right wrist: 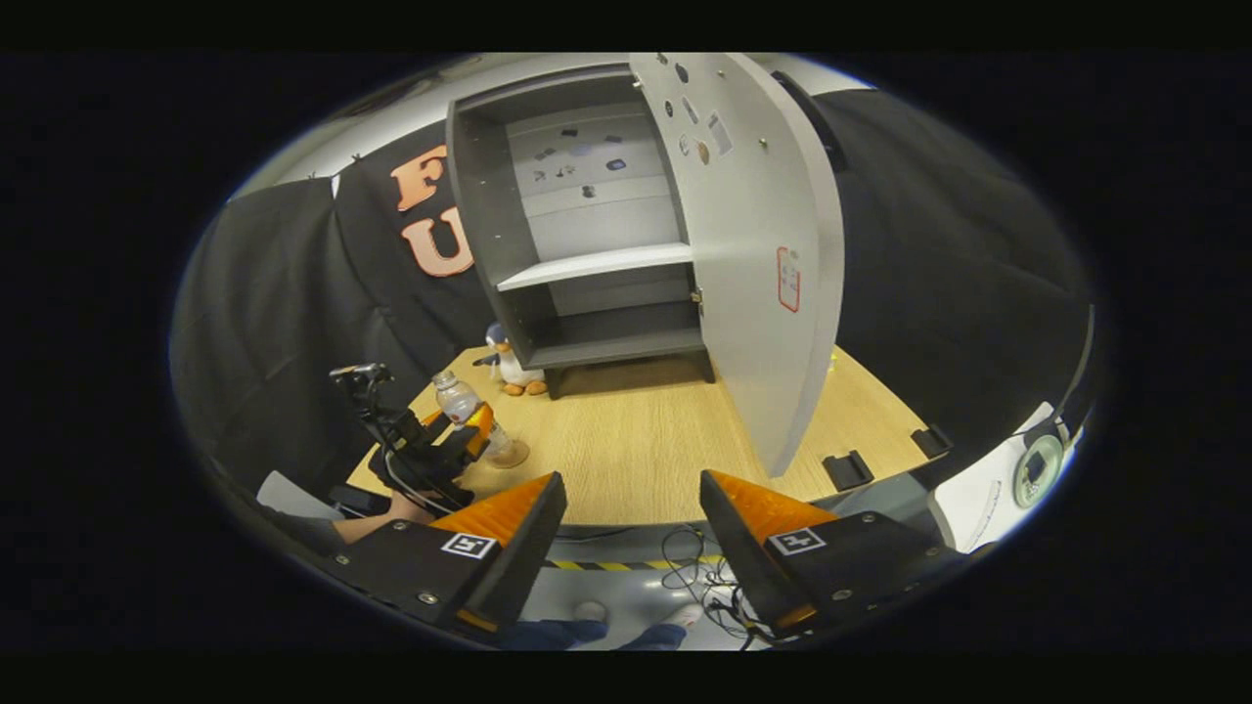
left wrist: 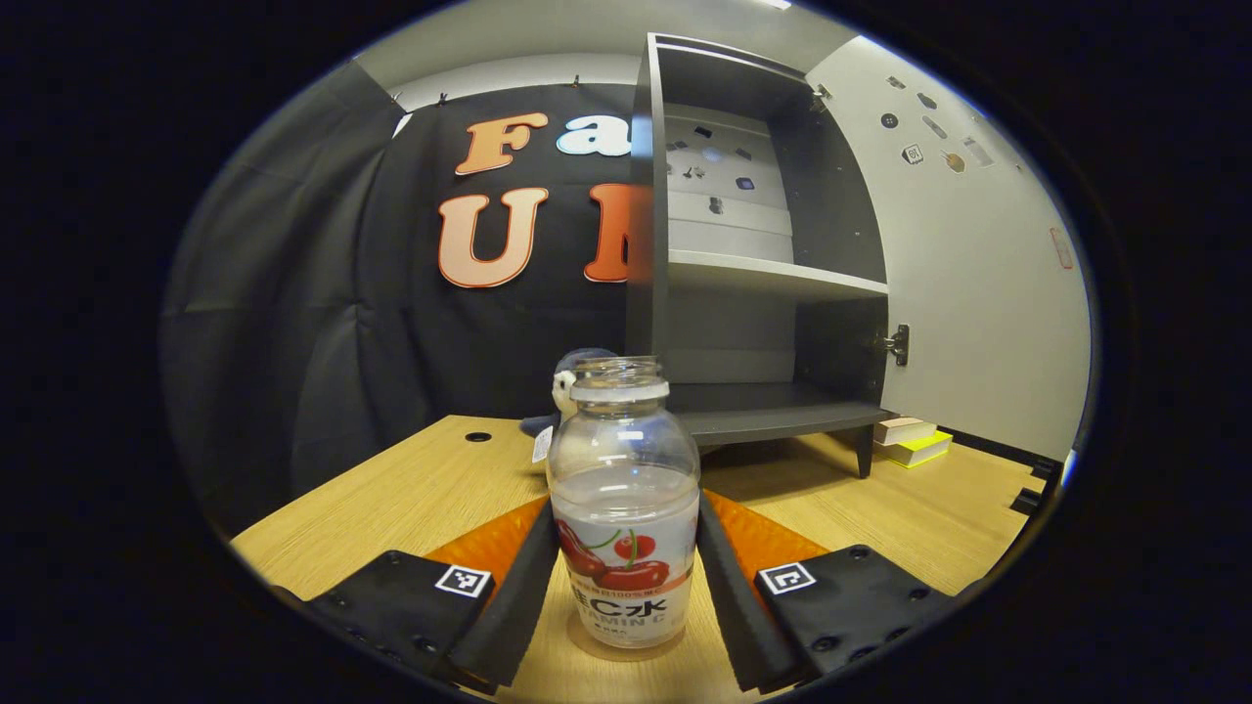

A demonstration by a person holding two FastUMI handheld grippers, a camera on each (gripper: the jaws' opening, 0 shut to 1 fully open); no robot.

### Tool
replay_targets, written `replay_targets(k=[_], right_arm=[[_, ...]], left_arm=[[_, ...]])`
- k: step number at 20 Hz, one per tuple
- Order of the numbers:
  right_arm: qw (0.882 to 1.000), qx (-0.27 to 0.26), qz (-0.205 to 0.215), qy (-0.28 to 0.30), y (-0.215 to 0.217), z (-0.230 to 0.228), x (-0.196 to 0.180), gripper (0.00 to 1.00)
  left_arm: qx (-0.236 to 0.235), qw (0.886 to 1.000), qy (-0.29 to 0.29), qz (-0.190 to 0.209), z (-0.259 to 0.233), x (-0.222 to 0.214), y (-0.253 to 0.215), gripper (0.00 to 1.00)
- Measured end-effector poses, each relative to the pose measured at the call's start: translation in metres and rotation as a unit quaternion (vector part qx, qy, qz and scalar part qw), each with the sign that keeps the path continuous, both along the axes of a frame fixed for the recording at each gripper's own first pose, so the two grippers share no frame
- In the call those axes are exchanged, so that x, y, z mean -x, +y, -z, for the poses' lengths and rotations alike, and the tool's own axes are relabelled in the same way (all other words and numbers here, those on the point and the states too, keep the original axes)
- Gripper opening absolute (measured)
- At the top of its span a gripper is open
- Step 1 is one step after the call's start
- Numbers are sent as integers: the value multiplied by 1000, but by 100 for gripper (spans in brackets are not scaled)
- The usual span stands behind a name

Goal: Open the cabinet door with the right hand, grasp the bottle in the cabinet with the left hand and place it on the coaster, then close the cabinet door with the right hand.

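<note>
Clear plastic bottle with cherry label (left wrist: 624, 508) upright on round coaster (left wrist: 626, 647) on wooden tabletop (left wrist: 421, 489), between left tool (left wrist: 623, 587) fingers; contact unclear. Release straight, back off level. Right tool (right wrist: 633, 528) spread, empty; grey cabinet door (right wrist: 763, 254) open.

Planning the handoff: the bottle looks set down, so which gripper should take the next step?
Left: its gripper flanks the bottle on the coaster and must release. The right gripper is open, off the cabinet door.

I'm in a staged recording booth: black cloth (left wrist: 313, 293) walls, a wooden table (right wrist: 626, 460), cables (right wrist: 699, 577) on the floor.
</note>
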State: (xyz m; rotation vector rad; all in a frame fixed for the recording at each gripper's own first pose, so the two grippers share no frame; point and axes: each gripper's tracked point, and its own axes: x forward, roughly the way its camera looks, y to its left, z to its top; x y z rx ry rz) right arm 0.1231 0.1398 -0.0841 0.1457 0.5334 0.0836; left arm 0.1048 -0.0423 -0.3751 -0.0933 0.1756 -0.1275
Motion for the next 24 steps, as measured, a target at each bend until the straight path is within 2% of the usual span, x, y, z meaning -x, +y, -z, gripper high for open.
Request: replay_targets(k=[2,3,4,20,24], right_arm=[[1000,1,1,3,-1,1,1,86],[1000,3,1,5,-1,2,2,81],[1000,3,2,7,-2,2,3,86],[1000,0,3,21,-1,4,8,86],[1000,2,2,20,-1,4,7,86]], left_arm=[[-2,1000,4,-2,6,0,-2,84],[-2,1000,3,-3,8,1,-1,84],[-5,1000,6,-3,11,0,-4,84],[-11,1000,17,-3,22,0,-3,84],[-13,999,26,-14,30,2,2,87]])
